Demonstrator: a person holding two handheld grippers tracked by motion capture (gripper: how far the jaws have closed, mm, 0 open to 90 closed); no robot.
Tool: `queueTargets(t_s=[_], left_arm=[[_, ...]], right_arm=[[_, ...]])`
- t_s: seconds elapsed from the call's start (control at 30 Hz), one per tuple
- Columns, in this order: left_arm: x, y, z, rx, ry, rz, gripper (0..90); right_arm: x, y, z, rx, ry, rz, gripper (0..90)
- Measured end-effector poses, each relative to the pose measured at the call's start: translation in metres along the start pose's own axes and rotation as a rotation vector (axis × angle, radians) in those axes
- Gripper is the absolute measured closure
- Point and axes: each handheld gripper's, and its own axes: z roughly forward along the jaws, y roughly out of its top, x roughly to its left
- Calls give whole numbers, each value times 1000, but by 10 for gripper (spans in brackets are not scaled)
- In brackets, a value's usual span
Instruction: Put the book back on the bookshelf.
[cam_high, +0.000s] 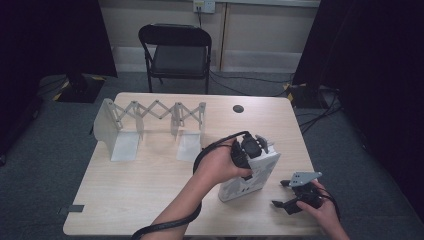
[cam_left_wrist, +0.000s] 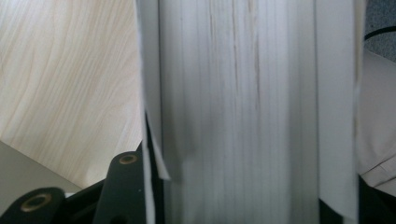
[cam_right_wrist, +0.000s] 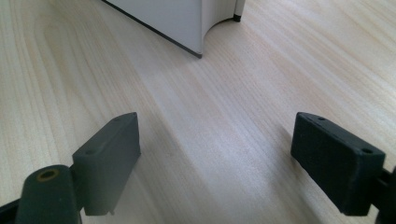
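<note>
The left claw (cam_high: 253, 150) is clenched on the top edge of a thick white book (cam_high: 248, 177), page edges (cam_left_wrist: 238, 112) between its jaws. The book stands on the table (cam_high: 150, 190), right of centre, its long axis running from near-left to far-right. The right claw (cam_high: 286, 196) rests released near the table's front right edge, just beside the book. Open tabletop lies left; a white folding rack (cam_high: 150, 117) stands well apart.

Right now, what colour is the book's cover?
White with a grey pattern on the book; high view shows it best.
</note>
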Motion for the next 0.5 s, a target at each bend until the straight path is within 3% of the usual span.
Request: queueTargets(t_s=[0.1,0.3,0.5], left_arm=[[3,-1,-3,11,-8,-9,511],[7,-7,-8,21,-26,-82,513],[10,-13,-12,27,-22,-111,515]], right_arm=[[0,-2,0,-13,-3,3,150],[1,-6,0,-43,-14,9,145],[2,-9,0,-68,-19,21,144]])
